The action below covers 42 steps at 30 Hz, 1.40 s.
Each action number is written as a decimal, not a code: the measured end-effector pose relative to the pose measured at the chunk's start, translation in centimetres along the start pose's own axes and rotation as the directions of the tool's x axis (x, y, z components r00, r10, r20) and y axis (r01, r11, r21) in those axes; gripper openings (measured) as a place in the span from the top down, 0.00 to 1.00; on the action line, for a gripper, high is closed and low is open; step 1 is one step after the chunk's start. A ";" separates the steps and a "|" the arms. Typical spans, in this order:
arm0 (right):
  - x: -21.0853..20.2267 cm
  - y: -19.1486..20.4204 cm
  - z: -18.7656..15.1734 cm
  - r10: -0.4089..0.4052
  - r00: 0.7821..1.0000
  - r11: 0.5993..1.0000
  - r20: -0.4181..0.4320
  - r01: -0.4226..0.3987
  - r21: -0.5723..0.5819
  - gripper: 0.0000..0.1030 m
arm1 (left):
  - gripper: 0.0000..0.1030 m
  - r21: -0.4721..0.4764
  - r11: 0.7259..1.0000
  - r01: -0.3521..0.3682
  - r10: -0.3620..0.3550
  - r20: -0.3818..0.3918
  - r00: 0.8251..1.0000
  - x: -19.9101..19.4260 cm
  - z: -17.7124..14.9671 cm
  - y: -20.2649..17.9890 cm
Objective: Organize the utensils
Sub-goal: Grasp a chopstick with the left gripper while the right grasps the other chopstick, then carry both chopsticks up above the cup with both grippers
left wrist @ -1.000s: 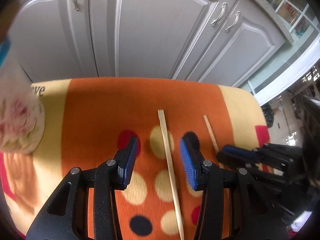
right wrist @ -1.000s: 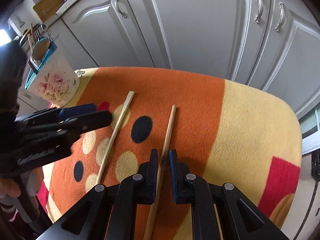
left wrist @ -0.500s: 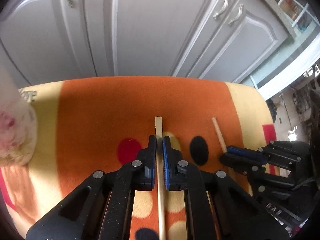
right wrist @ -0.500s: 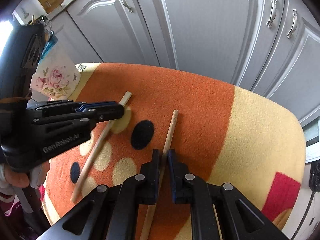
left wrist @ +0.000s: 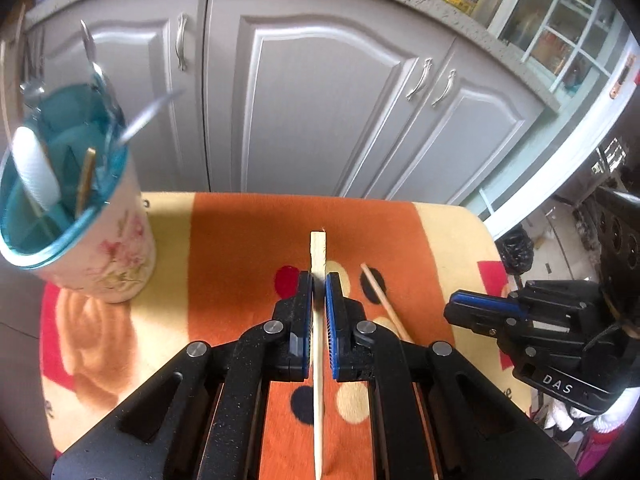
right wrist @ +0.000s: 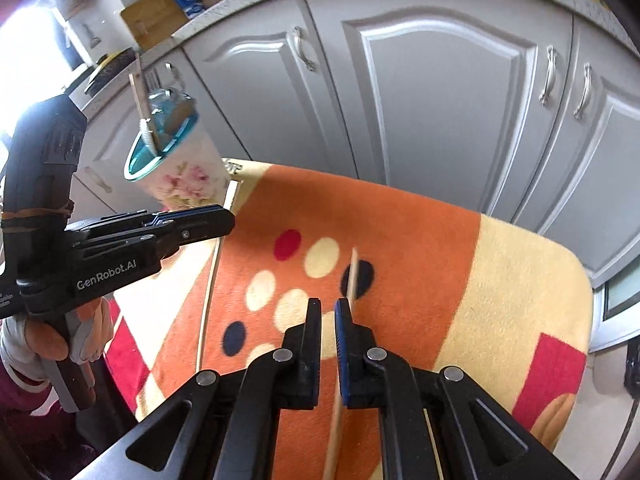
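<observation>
Your left tongs (left wrist: 319, 280) are clamped on a flat pale chopstick (left wrist: 318, 248), whose square end sticks out just past the blue pads while the rest runs back between the black arms toward the camera. They have just closed onto it, and it sits pinched between the pads. Your right tongs (right wrist: 328, 308) are squeezed narrow on a second, rounder chopstick (right wrist: 352, 276), which pokes out ahead of the tips at a slight tilt and looks blurred. Below both lies the table, covered by an orange and yellow blanket (left wrist: 240, 240) with red, cream and dark dots. Near the blanket's far left corner stands a flowered utensil cup (left wrist: 120, 264) with a teal rim; it holds metal cutlery, a white-handled piece and a wooden stick, all leaning against the rim. In the right wrist view your gloved left hand (right wrist: 68, 344) grips the black handle of its tool. Grey cabinet doors (left wrist: 320, 100) stand beyond the table's far edge.
</observation>
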State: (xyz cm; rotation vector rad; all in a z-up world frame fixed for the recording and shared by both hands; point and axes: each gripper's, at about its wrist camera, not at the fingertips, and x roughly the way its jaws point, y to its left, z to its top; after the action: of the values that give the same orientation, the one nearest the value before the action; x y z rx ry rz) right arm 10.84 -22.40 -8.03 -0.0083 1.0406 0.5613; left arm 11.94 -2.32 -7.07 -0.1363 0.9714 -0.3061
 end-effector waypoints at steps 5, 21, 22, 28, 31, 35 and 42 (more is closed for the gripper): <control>0.8 0.7 0.0 -0.015 1.000 1.000 -0.011 0.015 -0.003 0.94 | 0.95 0.007 1.000 -0.008 0.008 0.021 1.000 -1.2 -0.8 -0.3; 10.0 0.0 1.7 -0.150 0.976 0.988 -0.157 0.142 -0.063 0.94 | 0.95 -0.044 0.999 -0.018 0.021 0.057 0.998 -4.9 -2.5 1.5; 9.4 0.2 1.7 -0.130 0.979 0.991 -0.154 0.122 -0.063 0.94 | 0.95 -0.047 0.999 -0.017 0.020 0.060 0.998 -5.2 -2.5 1.6; 2.9 1.2 1.6 -0.053 0.998 0.998 -0.038 0.052 -0.041 0.95 | 0.95 -0.064 0.998 -0.008 0.013 0.088 0.996 -7.0 -2.7 2.6; -0.1 2.0 1.2 -0.023 1.000 0.999 0.017 0.023 -0.045 0.95 | 0.95 -0.068 0.998 -0.001 0.008 0.103 0.995 -8.0 -2.8 2.9; -3.3 3.8 0.7 0.000 0.998 0.997 0.062 0.005 -0.071 0.95 | 0.95 -0.079 0.997 0.000 0.009 0.124 0.992 -9.5 -2.9 3.5; -6.5 6.5 -1.0 0.018 0.994 0.991 0.106 -0.004 -0.133 0.95 | 0.95 -0.080 0.997 -0.004 0.017 0.160 0.987 -11.8 -2.9 3.7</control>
State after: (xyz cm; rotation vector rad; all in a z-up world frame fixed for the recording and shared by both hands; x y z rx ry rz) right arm 4.63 -19.89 -1.56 -0.0892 0.8983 0.6335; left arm 4.02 5.03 -0.33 -0.2252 0.8244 -0.2426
